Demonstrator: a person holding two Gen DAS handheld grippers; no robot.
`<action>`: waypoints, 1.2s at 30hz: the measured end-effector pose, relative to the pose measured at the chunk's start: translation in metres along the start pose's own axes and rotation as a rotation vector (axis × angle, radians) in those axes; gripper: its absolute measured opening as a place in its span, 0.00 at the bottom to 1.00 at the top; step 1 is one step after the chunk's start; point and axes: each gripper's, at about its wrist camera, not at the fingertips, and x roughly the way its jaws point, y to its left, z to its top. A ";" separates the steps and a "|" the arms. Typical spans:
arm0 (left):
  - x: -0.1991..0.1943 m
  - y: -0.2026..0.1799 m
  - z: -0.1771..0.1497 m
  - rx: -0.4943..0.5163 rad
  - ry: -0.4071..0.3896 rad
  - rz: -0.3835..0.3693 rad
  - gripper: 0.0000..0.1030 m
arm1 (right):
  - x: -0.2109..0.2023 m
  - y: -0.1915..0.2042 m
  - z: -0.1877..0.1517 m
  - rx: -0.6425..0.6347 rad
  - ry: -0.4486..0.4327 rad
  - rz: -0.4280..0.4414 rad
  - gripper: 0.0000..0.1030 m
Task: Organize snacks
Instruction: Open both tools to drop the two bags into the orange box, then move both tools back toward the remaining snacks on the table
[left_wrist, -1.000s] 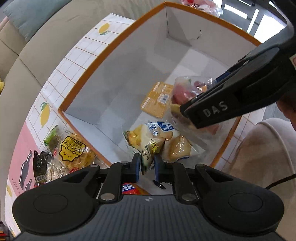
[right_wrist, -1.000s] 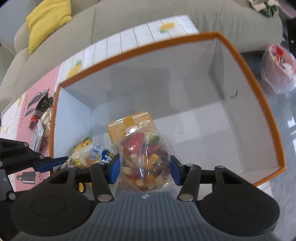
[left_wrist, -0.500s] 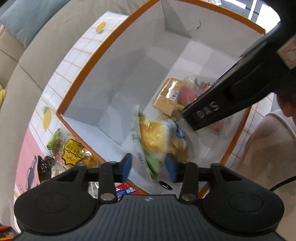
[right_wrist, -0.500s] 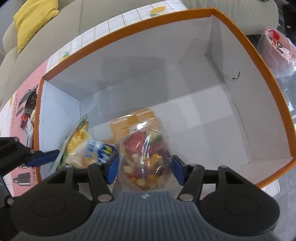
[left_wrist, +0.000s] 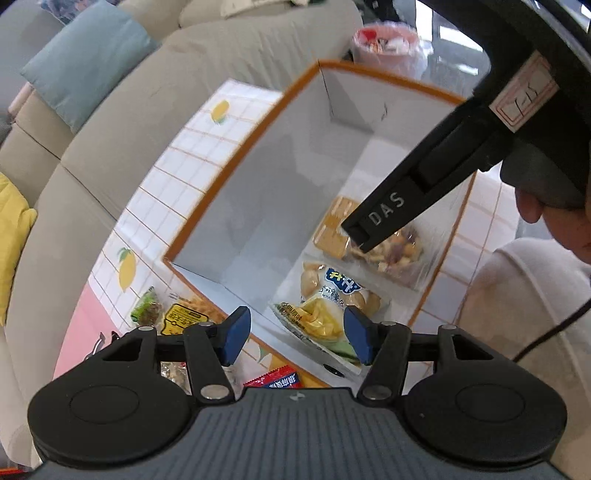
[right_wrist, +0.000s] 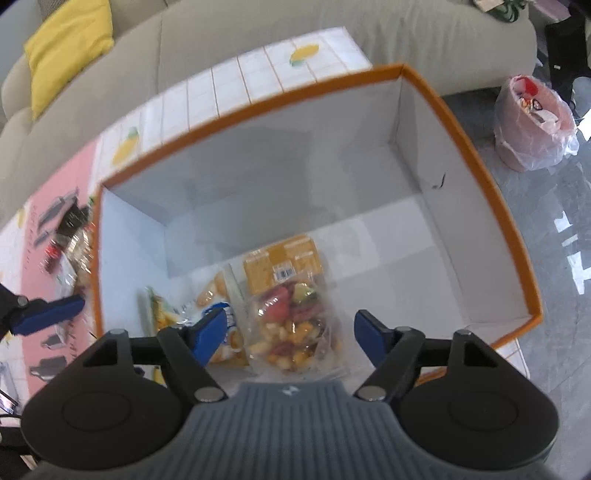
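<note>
Orange-rimmed box (right_wrist: 491, 206) is the landmark. Three snack packs lie on its floor at the near end: an orange flat pack (right_wrist: 282, 264), a clear bag of mixed pieces (right_wrist: 295, 325) partly on top of it, and a yellow-and-blue bag (left_wrist: 332, 299) just beside that.

Left tongs (left_wrist: 297, 334) gape wide, gripping nothing, above the near wall of the box. Right tongs (right_wrist: 291, 336) are spread too, nothing between them; the clear bag lies below, apart from both pads.

Step in hand, I'd say: drop-off done for both, tongs free.

More loose snacks sit on the bench (left_wrist: 192, 147) outside the box's left wall: a yellow-label bag (left_wrist: 181, 317), a green pack (left_wrist: 146, 308), a red wrapper (left_wrist: 275, 378) near the corner.

Next move likely calls for lifting clear of the rim, swinging left over that pile and closing on one pack by an edge. Crinkly film, may slip.
</note>
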 end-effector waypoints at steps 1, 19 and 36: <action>-0.006 0.002 -0.002 -0.012 -0.018 -0.001 0.66 | -0.008 0.001 -0.002 0.002 -0.028 0.002 0.72; -0.109 0.049 -0.123 -0.449 -0.381 0.083 0.71 | -0.097 0.050 -0.101 0.106 -0.353 0.240 0.72; -0.110 0.076 -0.237 -0.743 -0.325 0.107 0.79 | -0.089 0.171 -0.182 -0.203 -0.525 0.150 0.76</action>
